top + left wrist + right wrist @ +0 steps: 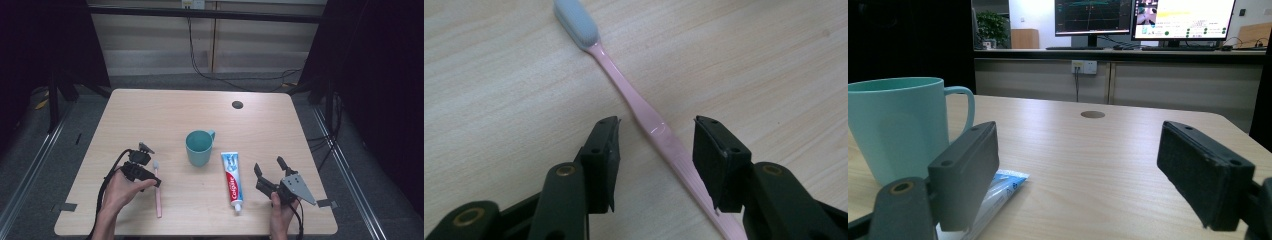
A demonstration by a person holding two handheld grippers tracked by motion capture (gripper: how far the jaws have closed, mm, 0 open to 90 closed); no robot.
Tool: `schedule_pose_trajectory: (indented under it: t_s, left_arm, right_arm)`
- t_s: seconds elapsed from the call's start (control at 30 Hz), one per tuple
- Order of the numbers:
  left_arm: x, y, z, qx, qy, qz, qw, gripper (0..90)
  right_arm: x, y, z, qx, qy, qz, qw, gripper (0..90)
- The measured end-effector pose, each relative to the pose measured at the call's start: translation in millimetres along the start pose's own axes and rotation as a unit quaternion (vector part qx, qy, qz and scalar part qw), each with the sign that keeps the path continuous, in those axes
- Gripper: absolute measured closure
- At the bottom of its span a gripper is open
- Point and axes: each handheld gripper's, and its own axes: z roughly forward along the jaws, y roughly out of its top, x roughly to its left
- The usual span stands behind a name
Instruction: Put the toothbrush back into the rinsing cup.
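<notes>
Right now I've got the left gripper [150, 170] low over the pink toothbrush [158, 192], near-left part of the wooden table [165, 115]. In the left gripper view my jaws straddle the handle [659, 135]: left pad clearly off it, right pad just beside it where the handle runs under that jaw toward the bottom edge. Gap visible on both sides of the neck, so jaws are apart, nothing clamped. The brush lies flat on the tabletop, white-blue bristle head [576, 22] pointing away from my jaws, toward the far side of the table; in the high view the head sits just beside the gripper body and the handle tail runs back toward the near edge, next to my left hand [117, 192]. Right gripper [270, 172] is parked near-right, jaws wide apart and holding nothing, pointing across the table; right hand [281, 215] below it, grey plate on top. Toothpaste tube [232, 180] lies flat between the two grippers, cap end toward the near edge, just left of the right gripper; in the right gripper view its tail end [1008, 182] pokes out behind the left jaw. Teal mug [199, 147] stands upright mid-table, handle toward the far right, well apart from the toothbrush and just beyond the tube's far end. Small dark round grommet [237, 104] near the far edge.
</notes>
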Motion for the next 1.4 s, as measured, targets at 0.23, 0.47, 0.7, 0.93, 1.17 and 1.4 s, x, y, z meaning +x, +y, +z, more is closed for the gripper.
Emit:
schedule_pose_trajectory:
  t_s: [0.23, 0.47, 0.7, 0.93, 1.17, 1.4]
  left_arm:
    - [-5.0, 0.0, 10.5, 0.005, 0.000, -0.001, 1.0000, 53.4]
    - [-6.9, 2.6, 11.1, 0.010, 0.022, 0.020, 0.9995, 61.5]
    - [-11.7, 5.9, 11.9, 0.022, 0.053, 0.044, 0.9974, 67.9]
    - [-14.5, 7.2, 12.7, 0.028, 0.078, 0.064, 0.9945, 77.1]
    - [-13.6, 6.5, 12.8, 0.024, 0.075, 0.072, 0.9943, 77.8]
    - [-15.9, 8.8, 13.0, 0.044, 0.074, 0.080, 0.9931, 71.6]
  right_arm:
    - [0.0, 0.0, 0.0, 0.000, 0.000, 0.000, 1.0000, 16.1]
    - [0.4, 0.1, 0.4, 0.001, -0.004, 0.000, 1.0000, 16.1]
    - [0.2, 0.0, -0.1, 0.000, -0.004, -0.001, 1.0000, 16.1]
    - [0.4, -0.2, -0.3, -0.004, -0.001, -0.002, 1.0000, 16.1]
    - [0.5, -0.3, -0.6, -0.004, 0.000, -0.001, 1.0000, 16.1]
    - [0.4, -0.3, -0.6, -0.004, 0.001, -0.001, 1.0000, 16.1]
